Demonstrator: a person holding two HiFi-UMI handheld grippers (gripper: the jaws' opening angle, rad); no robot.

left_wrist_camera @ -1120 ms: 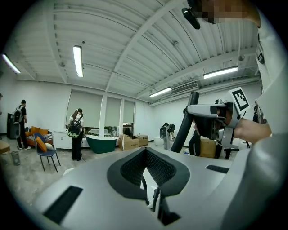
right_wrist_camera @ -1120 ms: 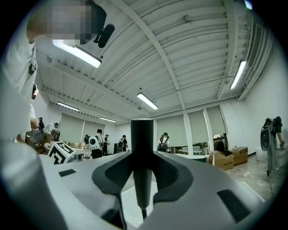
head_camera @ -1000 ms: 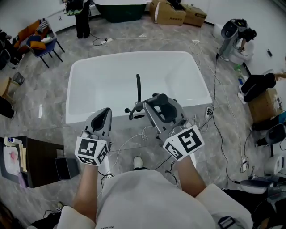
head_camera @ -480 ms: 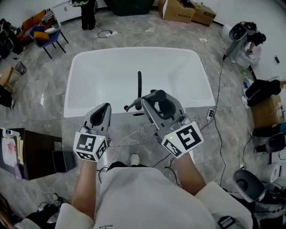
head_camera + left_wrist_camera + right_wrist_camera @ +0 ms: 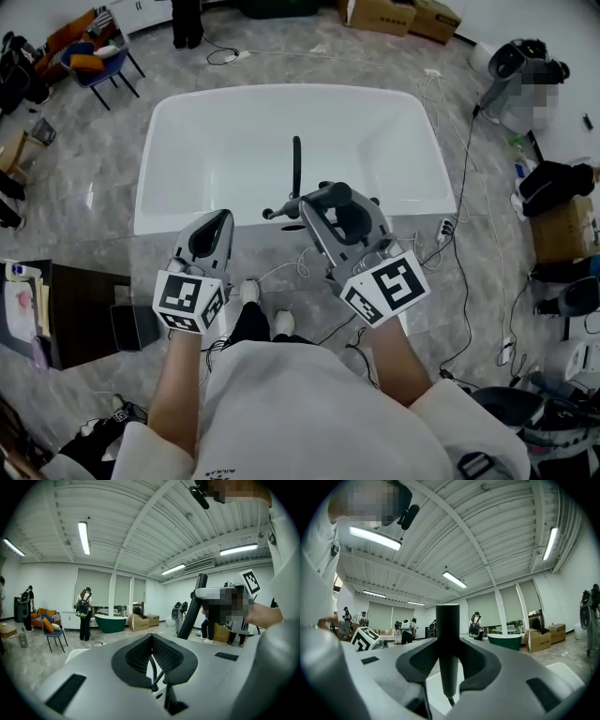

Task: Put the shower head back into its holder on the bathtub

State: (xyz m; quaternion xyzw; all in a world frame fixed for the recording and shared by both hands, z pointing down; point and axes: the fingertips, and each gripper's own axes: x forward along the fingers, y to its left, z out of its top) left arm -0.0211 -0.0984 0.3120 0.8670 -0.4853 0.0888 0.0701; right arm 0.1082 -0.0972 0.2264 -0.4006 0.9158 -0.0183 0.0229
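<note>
The right gripper [image 5: 449,662], jaws pinching the slim black cylindrical shower head [image 5: 447,625], may miss the dark tap fitting [image 5: 279,213] on the white bathtub [image 5: 281,92] if tilted, while the left gripper [image 5: 152,651], jaws together, holds nothing

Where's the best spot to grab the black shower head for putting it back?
Grip the shower head by its round handle, closing on its sides from a level approach. It stands upright and slim, an easy fit; the right tool holds it so.

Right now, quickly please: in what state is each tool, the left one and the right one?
Left tool: closed, nothing between its jaws.
Right tool: closed on the dark cylindrical shower head handle.
</note>
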